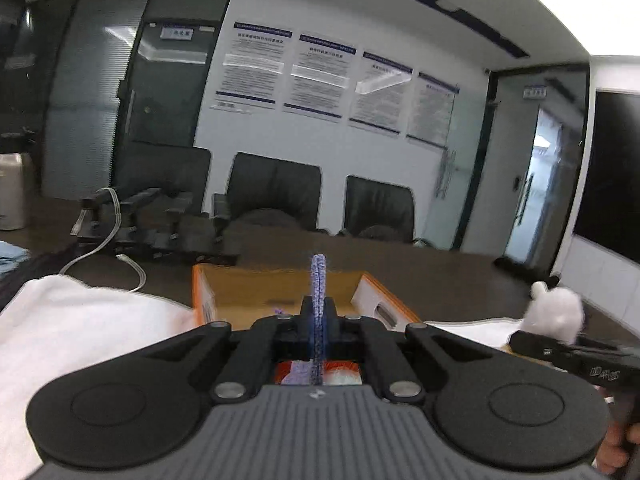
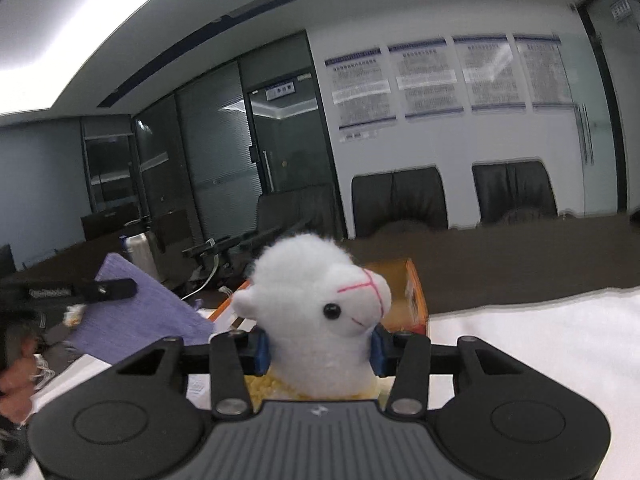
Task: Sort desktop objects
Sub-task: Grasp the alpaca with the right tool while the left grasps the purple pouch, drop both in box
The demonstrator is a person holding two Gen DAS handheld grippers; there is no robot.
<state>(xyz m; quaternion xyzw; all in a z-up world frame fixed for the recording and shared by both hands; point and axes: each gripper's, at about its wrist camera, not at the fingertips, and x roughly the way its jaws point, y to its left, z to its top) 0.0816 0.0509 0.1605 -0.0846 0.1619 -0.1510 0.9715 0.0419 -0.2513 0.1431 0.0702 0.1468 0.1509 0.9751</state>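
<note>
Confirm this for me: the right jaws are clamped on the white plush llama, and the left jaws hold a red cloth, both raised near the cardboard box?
Not quite. The cloth in the left gripper is purple, not red; the right wrist view shows it flat-on. The rest stands: the right gripper is clamped on the white plush llama, both raised near the cardboard box.

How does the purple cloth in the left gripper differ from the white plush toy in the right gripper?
The purple cloth is flat and thin; the white plush toy is bulky and rounded. The left gripper is pinched nearly shut on the cloth; the right gripper stays wider around the toy. Both are soft and lifted.
</note>
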